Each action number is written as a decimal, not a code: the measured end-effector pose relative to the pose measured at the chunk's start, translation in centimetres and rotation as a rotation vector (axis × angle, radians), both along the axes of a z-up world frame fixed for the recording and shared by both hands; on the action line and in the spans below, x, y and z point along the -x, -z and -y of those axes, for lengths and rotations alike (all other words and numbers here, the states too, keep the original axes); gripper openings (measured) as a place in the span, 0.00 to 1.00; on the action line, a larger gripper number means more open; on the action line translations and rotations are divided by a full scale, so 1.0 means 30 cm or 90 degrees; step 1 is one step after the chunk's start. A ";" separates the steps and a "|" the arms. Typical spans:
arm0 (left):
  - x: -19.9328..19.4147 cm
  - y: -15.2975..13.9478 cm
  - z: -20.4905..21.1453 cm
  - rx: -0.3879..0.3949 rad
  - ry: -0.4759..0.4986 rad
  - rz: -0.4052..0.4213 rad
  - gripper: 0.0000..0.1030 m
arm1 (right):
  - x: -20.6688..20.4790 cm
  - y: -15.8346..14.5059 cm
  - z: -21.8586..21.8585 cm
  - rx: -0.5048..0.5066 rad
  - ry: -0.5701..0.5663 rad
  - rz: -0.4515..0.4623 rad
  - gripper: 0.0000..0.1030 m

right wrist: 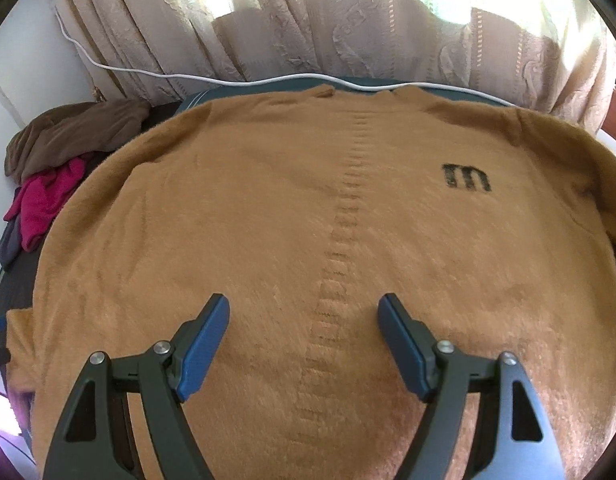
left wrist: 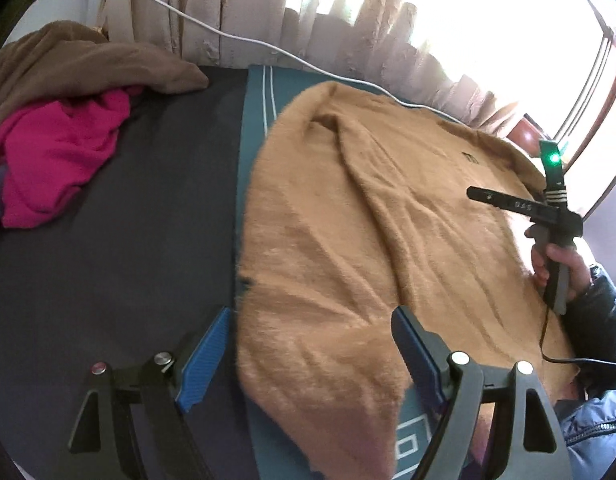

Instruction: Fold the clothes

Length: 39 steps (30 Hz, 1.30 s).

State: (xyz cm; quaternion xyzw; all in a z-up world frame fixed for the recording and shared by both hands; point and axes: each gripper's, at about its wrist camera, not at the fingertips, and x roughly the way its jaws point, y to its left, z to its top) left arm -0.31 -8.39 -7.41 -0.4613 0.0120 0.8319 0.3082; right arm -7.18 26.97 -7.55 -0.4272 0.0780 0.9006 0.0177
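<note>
Right wrist view looks down on a fuzzy tan sweater (right wrist: 267,240) spread flat on the bed (right wrist: 11,292). The sweater covers most of the bed in this view. A bumpy line (right wrist: 340,260) runs down its middle, and a black letter mark (right wrist: 466,177) sits on its right side. The right gripper (right wrist: 303,320) is wide open and holds nothing. Its blue pads (right wrist: 205,350) hang over the near part of the sweater, one on each side of the bumpy line.

At the far edge of the bed, a white cable (right wrist: 187,77) runs along the bottom of the curtain (right wrist: 308,20). At the far left corner lie a brown cloth (right wrist: 79,128) and a pink cloth (right wrist: 43,204), well apart from the sweater.

From the left wrist view, the left gripper (left wrist: 310,344) is also wide open and empty. It hangs over the near left edge of the sweater (left wrist: 368,220), which is wrinkled here. A blue mat (left wrist: 253,92) with white lines shows under the sweater. A hand (left wrist: 560,264) at the right edge of the bed holds the other gripper's handle, which has a green light (left wrist: 554,157) on it.
</note>
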 end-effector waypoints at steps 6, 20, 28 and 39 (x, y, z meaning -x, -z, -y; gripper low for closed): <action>-0.013 0.028 -0.031 0.036 -0.025 -0.001 0.32 | -0.010 0.001 0.005 -0.009 0.007 -0.005 0.77; 0.082 -0.159 0.225 0.022 -0.229 -0.122 0.12 | -0.010 -0.001 0.006 -0.022 0.013 0.001 0.77; 0.226 -0.118 0.291 0.115 -0.290 -0.150 0.12 | -0.003 0.001 0.017 -0.042 0.010 0.011 0.78; 0.410 -0.039 0.352 0.203 -0.356 -0.165 0.12 | 0.032 -0.032 0.062 -0.021 -0.005 0.029 0.79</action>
